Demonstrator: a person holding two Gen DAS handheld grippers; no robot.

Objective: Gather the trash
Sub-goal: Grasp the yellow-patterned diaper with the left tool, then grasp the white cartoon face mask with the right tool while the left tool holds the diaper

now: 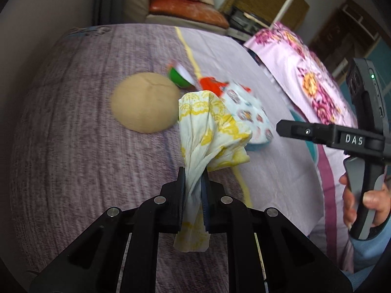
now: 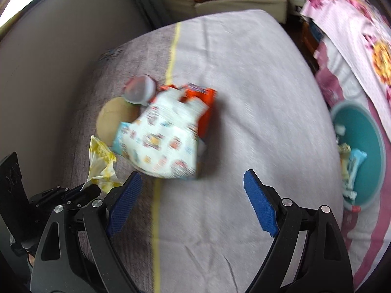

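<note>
So the left gripper [image 1: 194,183] is clamped down on a yellow-and-white wrapper [image 1: 210,131], jaws pinched nearly together with the crumpled wrapper bunched between them and fanning out past the tips, clear of the bedspread [image 1: 80,146] as far as I can tell. The right gripper [image 2: 193,202] has nothing in it, jaws spread wide, pointing down at the bed. What matters next, I'd say, is where the teal bin [image 2: 374,146] sits: in the right wrist view it's off at the right edge, down beside the bed, with a few wrappers already in it. That puts it on the far side of the right gripper from the left one, so the loaded left hand has to carry its wrapper rightward across the bed to drop it. Meanwhile the rest of the pile is just ahead of the right gripper and a bit to its left: a white printed bag [image 2: 158,144] lying on an orange packet [image 2: 207,107], with a clear plastic cup [image 2: 139,90] and a tan round cushion [image 2: 112,119] behind. The right hand is clearly the nearer one for that bag. Both views are blurry, so finer details are a guess.
</note>
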